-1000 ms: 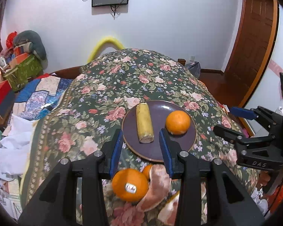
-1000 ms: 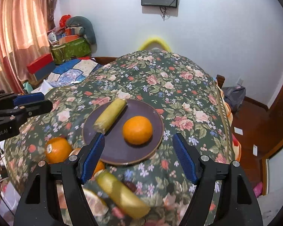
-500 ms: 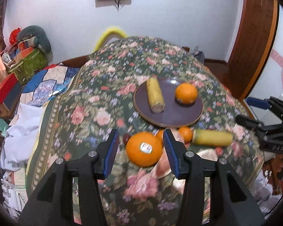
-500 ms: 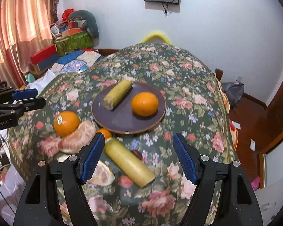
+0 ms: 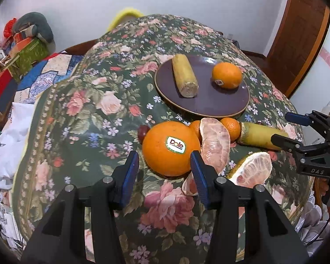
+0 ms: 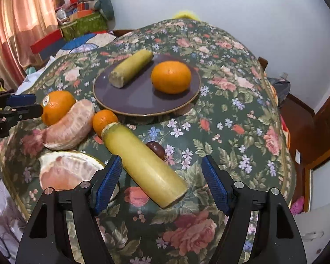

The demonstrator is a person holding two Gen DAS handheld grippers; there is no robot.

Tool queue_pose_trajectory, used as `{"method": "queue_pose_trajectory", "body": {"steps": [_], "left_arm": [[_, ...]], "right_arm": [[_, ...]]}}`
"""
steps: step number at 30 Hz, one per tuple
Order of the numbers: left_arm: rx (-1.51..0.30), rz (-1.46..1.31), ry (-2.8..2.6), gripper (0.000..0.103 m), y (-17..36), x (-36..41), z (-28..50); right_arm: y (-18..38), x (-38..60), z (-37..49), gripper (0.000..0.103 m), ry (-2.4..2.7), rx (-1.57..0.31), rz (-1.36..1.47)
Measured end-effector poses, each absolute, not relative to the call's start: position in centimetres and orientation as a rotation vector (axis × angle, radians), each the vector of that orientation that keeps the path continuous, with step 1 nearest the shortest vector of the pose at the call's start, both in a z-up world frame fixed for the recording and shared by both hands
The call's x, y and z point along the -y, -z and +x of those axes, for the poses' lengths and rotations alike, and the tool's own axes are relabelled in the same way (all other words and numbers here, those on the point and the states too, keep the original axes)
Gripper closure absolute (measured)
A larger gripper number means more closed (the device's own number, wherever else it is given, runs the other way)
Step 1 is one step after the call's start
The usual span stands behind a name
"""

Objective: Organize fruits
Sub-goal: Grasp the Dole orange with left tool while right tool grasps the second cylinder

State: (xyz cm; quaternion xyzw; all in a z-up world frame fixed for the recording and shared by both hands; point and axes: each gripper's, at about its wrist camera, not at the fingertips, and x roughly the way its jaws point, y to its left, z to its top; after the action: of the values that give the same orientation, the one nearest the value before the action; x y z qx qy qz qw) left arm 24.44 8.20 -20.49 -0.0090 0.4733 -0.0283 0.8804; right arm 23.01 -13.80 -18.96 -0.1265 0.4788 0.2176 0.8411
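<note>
A dark purple plate holds a yellow-green cane piece and an orange. On the floral cloth before it lie a big stickered orange, a small tangerine, two pomelo pieces and a second cane piece. My left gripper is open, its fingers flanking the near side of the big orange. My right gripper is open, astride the second cane piece.
A small dark fruit lies beside the second cane piece. The table drops off at the near and right edges. Boxes and clutter stand at the back left. A wooden door is at the right.
Both grippers have pulled back from the plate and come down low. The left now frames the big orange; the right now frames the second cane piece.
</note>
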Motion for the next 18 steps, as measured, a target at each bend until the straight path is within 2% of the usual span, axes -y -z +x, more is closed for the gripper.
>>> {"method": "queue_pose_trajectory", "body": {"steps": [3,8,12,18], "left_arm": [[-0.988,-0.034,0.068,0.048,21.0,-8.1,25.1],[-0.990,-0.045,0.086,0.045,21.3,-7.9,26.0],[-0.982,-0.017,0.077,0.041,21.6,-7.4,26.4],[-0.972,-0.002,0.052,0.037,22.1,-7.0,26.9]], "right_arm": [[19.7,13.4,23.4,0.032,-0.477,-1.025,-0.268],[20.5,12.6,23.6,0.034,-0.525,-1.034,-0.269],[20.7,12.2,23.7,0.046,-0.565,-1.042,-0.253],[20.7,12.3,23.4,0.050,-0.574,-1.025,-0.267]]}}
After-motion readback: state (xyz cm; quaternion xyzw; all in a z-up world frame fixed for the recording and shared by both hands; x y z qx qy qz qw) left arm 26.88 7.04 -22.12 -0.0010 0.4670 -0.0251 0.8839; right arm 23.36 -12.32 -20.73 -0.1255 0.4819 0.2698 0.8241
